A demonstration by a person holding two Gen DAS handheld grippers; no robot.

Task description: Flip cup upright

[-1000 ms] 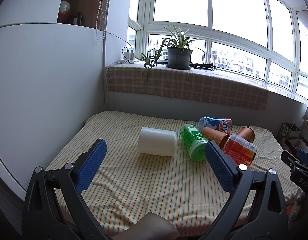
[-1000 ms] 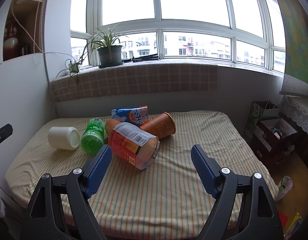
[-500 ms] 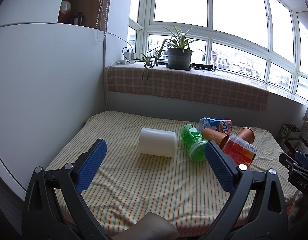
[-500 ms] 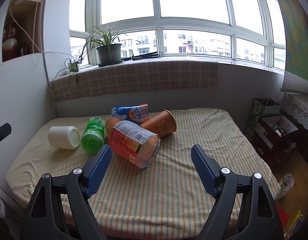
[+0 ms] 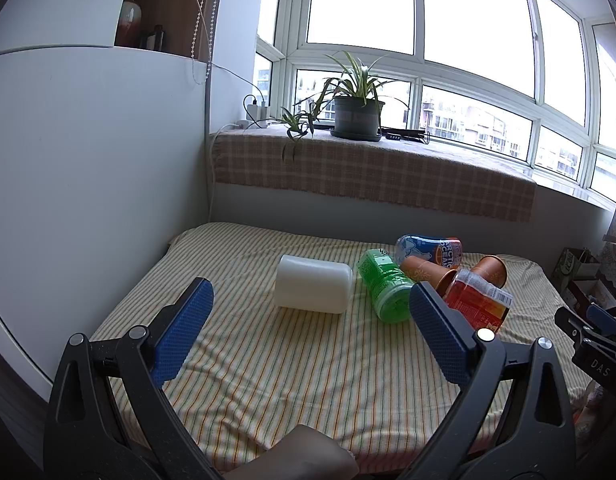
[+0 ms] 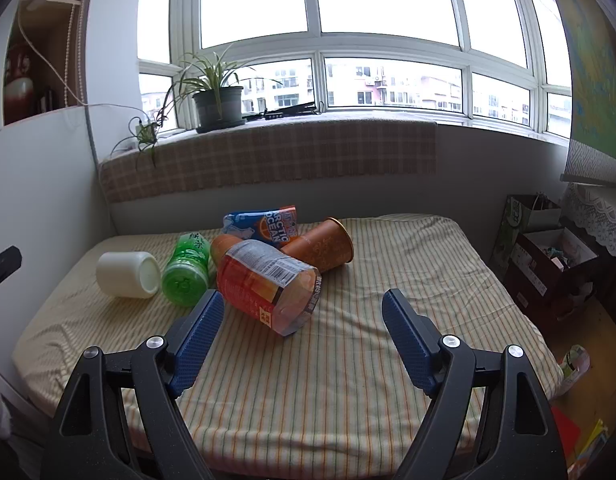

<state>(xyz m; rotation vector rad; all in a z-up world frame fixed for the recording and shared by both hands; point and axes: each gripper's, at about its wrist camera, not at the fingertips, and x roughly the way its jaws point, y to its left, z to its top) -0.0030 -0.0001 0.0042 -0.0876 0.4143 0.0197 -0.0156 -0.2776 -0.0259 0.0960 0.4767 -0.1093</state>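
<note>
A white cup (image 5: 312, 289) lies on its side on the striped bed cover, left of a heap of containers; it also shows in the right wrist view (image 6: 127, 274). An orange paper cup (image 6: 322, 246) lies on its side in the heap, mouth to the right; it also shows in the left wrist view (image 5: 490, 270). A second orange cup (image 5: 426, 272) lies next to it. My left gripper (image 5: 308, 336) is open and empty, short of the white cup. My right gripper (image 6: 301, 340) is open and empty, just in front of the orange bottle (image 6: 267, 286).
A green bottle (image 6: 187, 266), the orange bottle and a blue Arctic Ocean can (image 6: 263, 226) lie among the cups. A white wall panel (image 5: 87, 180) borders the bed on the left. Boxes (image 6: 548, 256) stand on the floor at right. A potted plant (image 6: 219, 106) stands on the sill.
Both grippers have drifted slightly; the objects sit a little higher in the right wrist view. Nothing was grasped and the cups have not moved.
</note>
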